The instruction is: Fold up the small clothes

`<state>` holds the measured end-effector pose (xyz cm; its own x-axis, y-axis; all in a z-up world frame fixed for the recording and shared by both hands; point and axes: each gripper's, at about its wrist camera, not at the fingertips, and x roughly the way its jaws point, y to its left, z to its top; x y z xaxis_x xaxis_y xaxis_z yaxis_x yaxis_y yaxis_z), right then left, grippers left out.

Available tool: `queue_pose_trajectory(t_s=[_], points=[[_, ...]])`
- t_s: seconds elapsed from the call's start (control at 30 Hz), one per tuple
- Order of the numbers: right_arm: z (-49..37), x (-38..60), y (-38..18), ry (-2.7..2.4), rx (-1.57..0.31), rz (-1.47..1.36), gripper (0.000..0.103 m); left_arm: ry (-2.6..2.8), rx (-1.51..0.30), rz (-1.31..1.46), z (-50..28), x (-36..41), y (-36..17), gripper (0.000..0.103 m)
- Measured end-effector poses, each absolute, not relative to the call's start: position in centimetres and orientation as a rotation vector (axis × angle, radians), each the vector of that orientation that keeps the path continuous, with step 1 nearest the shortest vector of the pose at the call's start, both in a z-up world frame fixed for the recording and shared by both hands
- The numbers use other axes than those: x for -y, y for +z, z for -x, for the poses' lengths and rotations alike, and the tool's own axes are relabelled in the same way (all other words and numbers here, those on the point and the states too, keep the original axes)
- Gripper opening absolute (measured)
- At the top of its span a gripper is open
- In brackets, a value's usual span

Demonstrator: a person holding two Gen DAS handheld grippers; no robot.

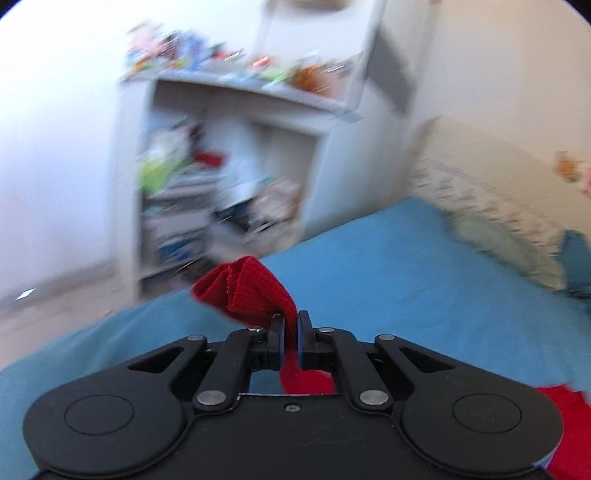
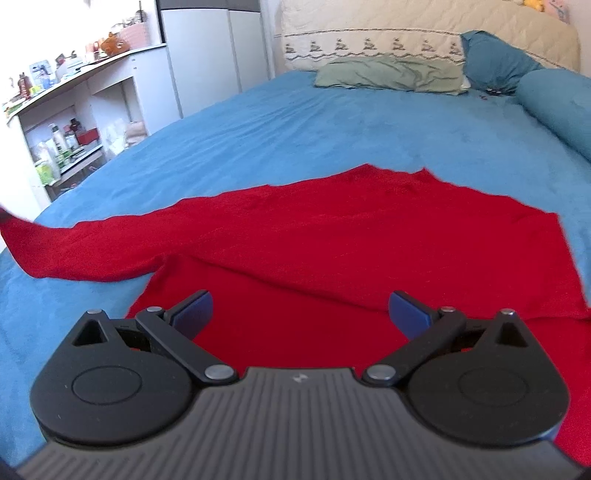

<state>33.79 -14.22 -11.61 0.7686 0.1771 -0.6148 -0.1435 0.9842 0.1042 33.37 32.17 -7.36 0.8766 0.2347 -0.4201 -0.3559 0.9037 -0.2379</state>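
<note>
A red knit sweater [image 2: 332,243] lies spread on the blue bedspread [image 2: 332,122]. One long sleeve [image 2: 74,243] stretches out to the left. My left gripper [image 1: 291,321] is shut on the cuff end of that red sleeve [image 1: 247,288] and holds it lifted above the bed; the bunched cuff sticks up past the fingers. The left wrist view is blurred. My right gripper [image 2: 299,310] is open and empty, low over the sweater's body near its front edge.
A green-grey pillow [image 2: 391,74], blue pillows [image 2: 554,99] and a quilted cream headboard [image 2: 406,33] are at the far end of the bed. A white shelf unit [image 1: 229,177] crowded with small items stands to the left beside the bed.
</note>
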Motion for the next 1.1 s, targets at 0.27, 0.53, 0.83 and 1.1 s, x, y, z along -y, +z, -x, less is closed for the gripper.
queue_pose_trajectory(t_s=[0.27,0.53,0.83,1.1], points=[[-32.8,19.6,-9.9,0.107,-0.660,-0.053,0.103,-0.087,-0.366,0.161,-38.1,-12.6,-2.1,0.006],[-32.2,25.5,-11.1,0.047,-0.720,-0.076,0.103,-0.272,-0.640,0.048,-41.2,5.6,-11.4,0.006],[-31.8,28.1,-13.8,0.041,-0.759,-0.104,0.103,-0.297,-0.714,-0.032,-40.8,8.5,-15.3,0.064],[-32.9,26.6,-12.4,0.087,-0.738,-0.077,0.103,-0.109,-0.562,-0.029,-37.8,0.0,-9.7,0.103]])
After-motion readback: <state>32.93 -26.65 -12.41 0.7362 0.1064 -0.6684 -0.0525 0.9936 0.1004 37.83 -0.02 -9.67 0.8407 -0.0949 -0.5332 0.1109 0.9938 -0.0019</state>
